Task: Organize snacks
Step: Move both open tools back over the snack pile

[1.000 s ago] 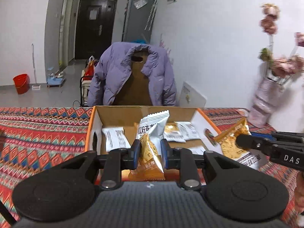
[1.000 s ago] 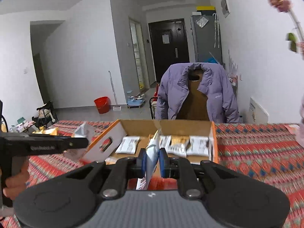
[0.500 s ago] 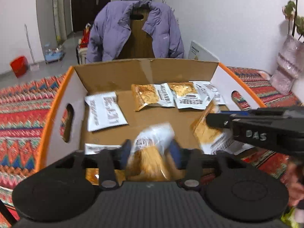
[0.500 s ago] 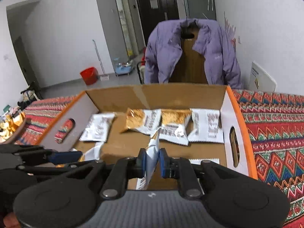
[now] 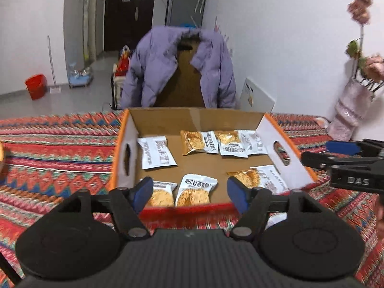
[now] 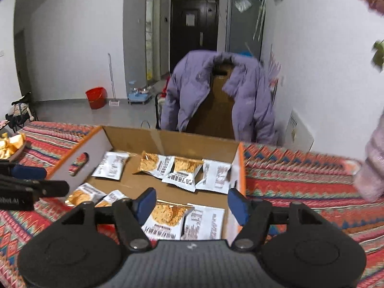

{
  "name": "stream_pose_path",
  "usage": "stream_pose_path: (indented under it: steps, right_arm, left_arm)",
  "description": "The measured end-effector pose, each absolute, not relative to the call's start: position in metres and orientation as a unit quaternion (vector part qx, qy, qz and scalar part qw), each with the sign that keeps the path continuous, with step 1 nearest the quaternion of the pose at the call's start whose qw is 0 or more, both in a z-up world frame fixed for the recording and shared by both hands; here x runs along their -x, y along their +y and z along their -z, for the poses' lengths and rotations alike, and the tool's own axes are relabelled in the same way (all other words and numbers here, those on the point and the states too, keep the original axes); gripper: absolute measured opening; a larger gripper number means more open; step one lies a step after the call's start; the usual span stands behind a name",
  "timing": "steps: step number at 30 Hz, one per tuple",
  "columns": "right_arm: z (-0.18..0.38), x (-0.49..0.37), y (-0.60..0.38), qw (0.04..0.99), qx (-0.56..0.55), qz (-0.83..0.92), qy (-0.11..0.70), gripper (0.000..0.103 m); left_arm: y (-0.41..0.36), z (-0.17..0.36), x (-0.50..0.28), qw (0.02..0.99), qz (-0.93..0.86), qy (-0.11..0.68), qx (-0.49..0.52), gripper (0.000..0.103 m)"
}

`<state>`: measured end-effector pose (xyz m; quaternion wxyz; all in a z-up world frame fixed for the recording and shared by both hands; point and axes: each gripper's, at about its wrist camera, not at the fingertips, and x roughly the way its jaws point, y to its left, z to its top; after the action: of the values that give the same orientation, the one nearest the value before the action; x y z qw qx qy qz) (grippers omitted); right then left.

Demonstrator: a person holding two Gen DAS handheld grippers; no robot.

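Observation:
An open cardboard box [image 5: 192, 120] with orange edges sits on the patterned tablecloth and holds several white-and-gold snack packets. My left gripper [image 5: 189, 192] is open and empty over the box's near edge; a packet [image 5: 195, 189] lies flat in the box just beyond it. My right gripper [image 6: 190, 202] is open and empty over the box's near right part, above two packets [image 6: 184, 219] lying there. The box also shows in the right wrist view [image 6: 168, 139]. Each gripper appears at the side of the other's view.
A chair draped with a purple jacket [image 5: 180, 69] stands behind the table. A pink vase with flowers [image 5: 350, 112] stands at the right on the tablecloth [image 5: 52, 148]. More gold snacks [image 6: 10, 145] lie at the far left.
Both grippers held a packet over the box a second ago. Both have opened, and the packets now lie in the box. Both views have pulled back a little.

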<state>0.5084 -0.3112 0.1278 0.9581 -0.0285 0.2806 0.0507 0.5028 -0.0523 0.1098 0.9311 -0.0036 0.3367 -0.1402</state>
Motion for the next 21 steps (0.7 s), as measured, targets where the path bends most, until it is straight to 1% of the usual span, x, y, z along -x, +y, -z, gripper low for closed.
stream_pose_path:
  steps: [2, 3, 6, 9, 11, 14, 16, 18, 19, 21]
  right_arm:
    - [-0.138, -0.478, -0.313, 0.963, 0.037, -0.05, 0.263, 0.084]
    - [-0.141, -0.463, -0.313, 0.964, 0.04, -0.053, 0.258, 0.085]
    - [-0.147, -0.413, -0.314, 0.966, 0.049, -0.065, 0.246, 0.087]
    - [-0.147, -0.361, -0.313, 0.969, 0.054, -0.078, 0.229, 0.09]
    - [-0.145, -0.327, -0.312, 0.972, 0.052, -0.077, 0.217, 0.097]
    - [-0.136, -0.281, -0.31, 0.975, 0.049, -0.077, 0.203, 0.099]
    - [-0.128, -0.253, -0.309, 0.977, 0.048, -0.074, 0.192, 0.099]
    - [-0.118, -0.225, -0.306, 0.981, 0.054, -0.057, 0.175, 0.1]
    - [-0.112, -0.21, -0.305, 0.983, 0.056, -0.047, 0.166, 0.103]
    - [-0.099, -0.183, -0.304, 0.986, 0.048, -0.034, 0.154, 0.103]
  left_arm:
    - [-0.043, -0.121, -0.473, 0.94, 0.133, 0.314, 0.004, 0.079]
    - [-0.038, -0.125, -0.457, 0.944, 0.133, 0.303, 0.007, 0.083]
    - [-0.024, -0.131, -0.406, 0.952, 0.129, 0.278, 0.013, 0.084]
    - [-0.012, -0.13, -0.351, 0.959, 0.122, 0.254, 0.014, 0.09]
    - [-0.009, -0.124, -0.315, 0.963, 0.116, 0.242, 0.002, 0.09]
    - [-0.005, -0.113, -0.268, 0.966, 0.104, 0.235, -0.001, 0.091]
    - [-0.001, -0.107, -0.234, 0.967, 0.1, 0.234, 0.018, 0.096]
    - [0.002, -0.101, -0.201, 0.969, 0.098, 0.224, 0.029, 0.098]
    - [0.001, -0.098, -0.187, 0.971, 0.092, 0.22, 0.029, 0.099]
    - [0.002, -0.094, -0.162, 0.973, 0.079, 0.214, 0.031, 0.101]
